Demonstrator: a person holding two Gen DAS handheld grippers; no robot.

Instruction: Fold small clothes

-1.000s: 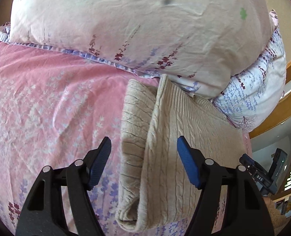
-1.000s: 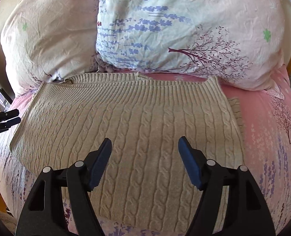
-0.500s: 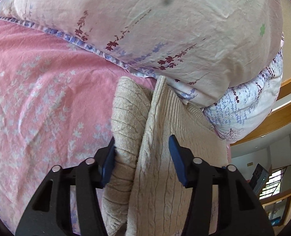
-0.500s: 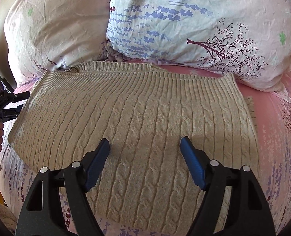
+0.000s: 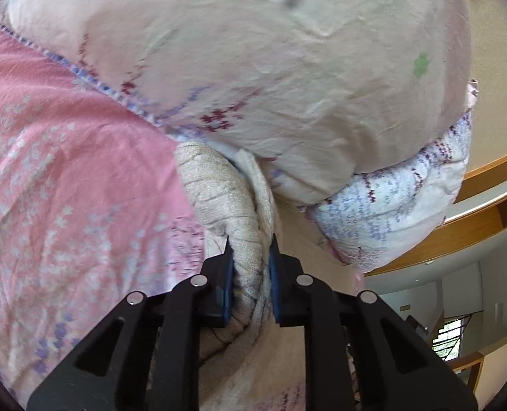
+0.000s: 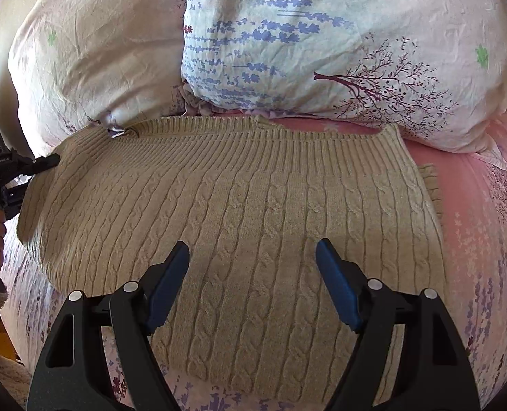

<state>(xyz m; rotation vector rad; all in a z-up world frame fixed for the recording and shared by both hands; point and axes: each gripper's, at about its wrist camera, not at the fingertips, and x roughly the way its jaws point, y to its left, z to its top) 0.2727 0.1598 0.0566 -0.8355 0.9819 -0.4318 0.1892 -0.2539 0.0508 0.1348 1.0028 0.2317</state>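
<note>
A beige cable-knit sweater (image 6: 239,205) lies folded on the pink floral bedspread (image 6: 476,226), its ribbed hem against the pillows. My left gripper (image 5: 251,251) is shut on the sweater's (image 5: 219,198) folded left edge, bunching the knit between its blue pads. That gripper also shows in the right wrist view (image 6: 44,162) at the sweater's left edge, with a hand behind it. My right gripper (image 6: 252,250) is open and empty, hovering just above the sweater's near middle.
Two floral pillows stand at the head of the bed: a cream one (image 6: 92,68) on the left and a white-and-lavender one (image 6: 322,41) on the right. A wooden headboard rail (image 5: 486,185) runs behind them.
My left gripper moved forward onto the sweater's folded edge and closed on it. My right gripper stayed open, drifting slightly above the sweater.
</note>
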